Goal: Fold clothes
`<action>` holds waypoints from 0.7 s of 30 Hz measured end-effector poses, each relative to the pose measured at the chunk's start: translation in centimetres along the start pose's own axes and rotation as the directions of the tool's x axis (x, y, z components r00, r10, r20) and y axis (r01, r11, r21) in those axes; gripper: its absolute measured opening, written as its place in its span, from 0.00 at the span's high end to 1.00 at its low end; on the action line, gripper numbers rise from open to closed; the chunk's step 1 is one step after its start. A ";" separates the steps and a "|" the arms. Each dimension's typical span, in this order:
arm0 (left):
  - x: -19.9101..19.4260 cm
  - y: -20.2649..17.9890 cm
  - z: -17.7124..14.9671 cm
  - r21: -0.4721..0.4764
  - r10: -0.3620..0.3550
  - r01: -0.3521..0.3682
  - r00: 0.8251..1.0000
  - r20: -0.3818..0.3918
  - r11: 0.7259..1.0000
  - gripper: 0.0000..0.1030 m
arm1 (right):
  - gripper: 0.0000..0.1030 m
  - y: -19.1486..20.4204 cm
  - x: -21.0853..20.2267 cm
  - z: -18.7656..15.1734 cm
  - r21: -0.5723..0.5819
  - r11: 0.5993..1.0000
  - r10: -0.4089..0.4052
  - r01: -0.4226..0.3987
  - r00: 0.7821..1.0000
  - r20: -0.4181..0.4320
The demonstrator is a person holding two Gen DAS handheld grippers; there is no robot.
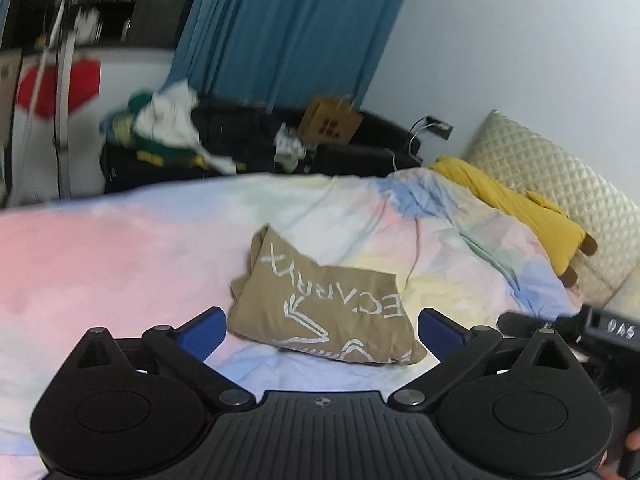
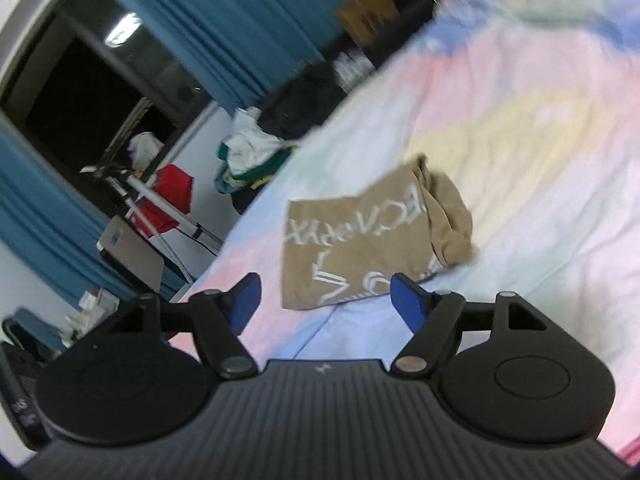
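Observation:
A tan garment with white lettering lies folded into a small bundle on the pastel bedspread. My left gripper hovers above and short of it, blue pads spread wide, nothing between them. In the right wrist view the same tan garment lies on the bedspread, its bunched end toward the right. My right gripper is held above the bed in front of it, jaws wide and empty. The right gripper's black body shows at the right edge of the left wrist view.
A yellow garment lies against a quilted cream pillow at the bed's right end. Beyond the bed stands dark furniture with a heap of clothes and a cardboard box. Blue curtains hang behind. A stand with a red cloth stands beside the bed.

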State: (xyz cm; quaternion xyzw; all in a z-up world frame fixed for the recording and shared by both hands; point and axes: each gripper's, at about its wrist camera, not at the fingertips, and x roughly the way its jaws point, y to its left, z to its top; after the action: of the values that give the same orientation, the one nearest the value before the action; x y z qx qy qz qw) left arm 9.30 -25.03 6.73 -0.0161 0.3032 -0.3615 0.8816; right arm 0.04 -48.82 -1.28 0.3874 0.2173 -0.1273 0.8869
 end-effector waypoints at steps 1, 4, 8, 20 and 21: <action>-1.3 -0.5 -0.2 0.019 0.007 -0.008 1.000 0.012 1.000 0.00 | 0.21 0.8 -0.9 -0.2 -0.026 1.000 0.009 -0.008 1.000 0.017; -3.6 -1.9 -0.6 0.058 0.020 -0.022 0.999 0.039 0.998 0.00 | 0.22 2.6 -3.8 -1.4 -0.093 0.995 0.036 -0.030 0.997 0.062; -7.2 -3.0 -2.0 0.101 0.042 -0.050 0.995 0.088 0.994 0.00 | 0.22 4.2 -6.6 -3.5 -0.166 0.986 0.050 -0.032 0.993 0.109; -12.5 -3.9 -6.0 0.139 0.072 -0.097 0.982 0.174 0.986 0.00 | 0.22 5.8 -9.1 -9.8 -0.314 0.947 0.019 0.060 0.970 0.242; -12.6 -3.8 -6.3 0.145 0.071 -0.098 0.982 0.176 0.985 0.00 | 0.22 5.8 -8.9 -10.2 -0.318 0.946 0.017 0.064 0.969 0.246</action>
State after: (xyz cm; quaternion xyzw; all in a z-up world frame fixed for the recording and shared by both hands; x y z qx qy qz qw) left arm -3.54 -18.46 9.12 0.0335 0.1984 -0.3431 0.9175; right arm -8.38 -36.88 0.48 0.2151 0.1284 -0.1477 0.9568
